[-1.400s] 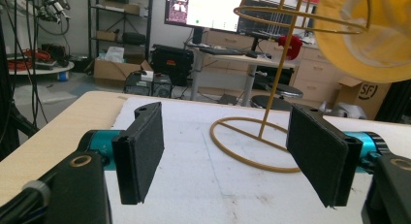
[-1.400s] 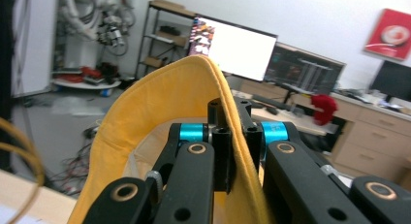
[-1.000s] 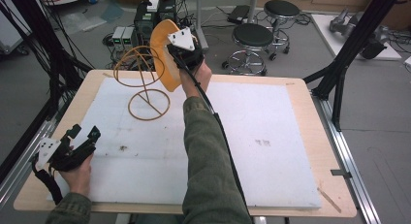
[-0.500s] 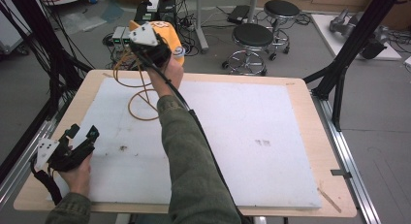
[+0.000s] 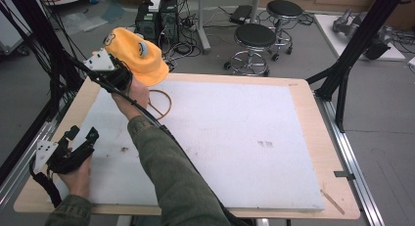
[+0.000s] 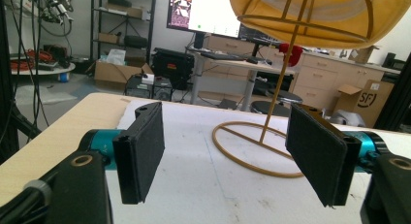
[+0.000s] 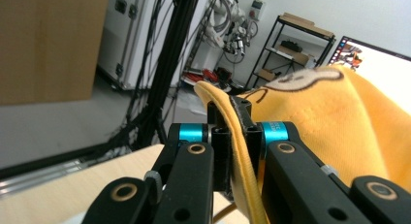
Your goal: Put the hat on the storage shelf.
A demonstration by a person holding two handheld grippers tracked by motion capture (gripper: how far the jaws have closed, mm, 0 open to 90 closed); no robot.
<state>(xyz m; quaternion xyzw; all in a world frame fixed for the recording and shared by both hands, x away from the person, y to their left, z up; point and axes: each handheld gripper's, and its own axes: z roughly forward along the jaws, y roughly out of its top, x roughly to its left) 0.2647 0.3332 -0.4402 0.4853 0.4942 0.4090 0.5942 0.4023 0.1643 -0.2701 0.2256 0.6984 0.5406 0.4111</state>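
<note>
Yellow cap (image 5: 139, 57) pinched in right tongs (image 5: 113, 72), arm stretched over the stand (image 5: 159, 104).

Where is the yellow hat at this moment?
In the high view the hat is at the far left of the table, over the wire stand, with the right gripper shut on its edge.

The surface (image 5: 303, 96) is a pale wooden board almost wholly covered by a white mat (image 5: 235, 138), leaving a wood margin all round. A wire stand's ring base (image 5: 164, 104) rests flat on the mat near its far left corner. Small dark smudges (image 5: 264, 144) mark the mat, well to the right of the ring.
</note>
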